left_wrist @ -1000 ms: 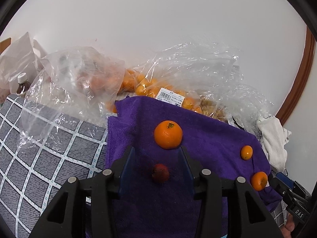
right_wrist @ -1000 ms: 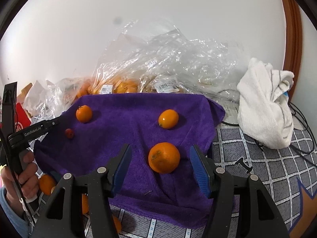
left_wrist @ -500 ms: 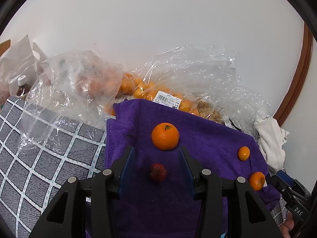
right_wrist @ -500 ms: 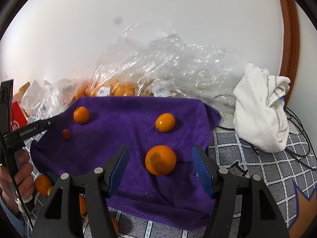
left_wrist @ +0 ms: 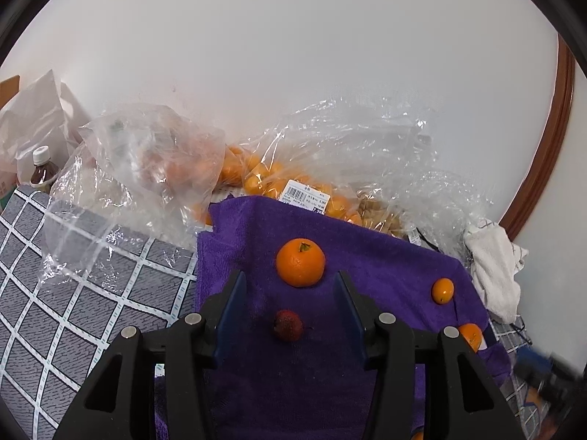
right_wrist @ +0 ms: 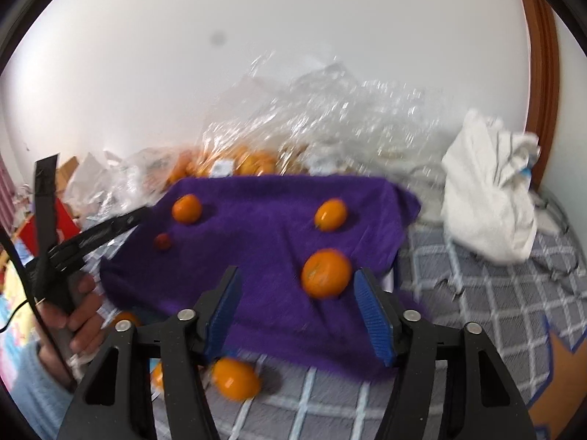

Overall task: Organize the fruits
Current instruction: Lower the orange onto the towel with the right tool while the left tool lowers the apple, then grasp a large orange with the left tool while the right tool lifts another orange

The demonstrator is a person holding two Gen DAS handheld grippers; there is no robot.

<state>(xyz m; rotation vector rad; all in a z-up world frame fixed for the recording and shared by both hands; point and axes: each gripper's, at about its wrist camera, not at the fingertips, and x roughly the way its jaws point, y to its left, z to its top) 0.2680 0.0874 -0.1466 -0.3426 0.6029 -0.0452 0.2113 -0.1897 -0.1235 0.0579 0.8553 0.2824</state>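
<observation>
The left gripper (left_wrist: 288, 284) was opening around a small bumpy red fruit (left_wrist: 288, 325) on the fuzzy purple towel (left_wrist: 385, 275); the right gripper (right_wrist: 297, 291), closing, gripped nothing, a round orange tangerine (right_wrist: 325, 273) lying just beyond it.

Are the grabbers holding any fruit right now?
No, neither. The left hand-held gripper is opening around a small red berry-like fruit without touching it; the right hand-held gripper is closing near a round orange mandarin.

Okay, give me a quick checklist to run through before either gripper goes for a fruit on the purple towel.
1. Left gripper empty, jaws opening: ok.
2. Small red fruit lies between the left fingers, untouched: ok.
3. Right gripper empty, jaws closing: ok.
4. Large orange centred in the right jaws: not ok, it sits near the right-hand finger.
5. Purple towel lying flat: cannot tell, the right wrist view is blurred.
6. Every fruit on the towel: not ok, a loose orange lies off it.
</observation>
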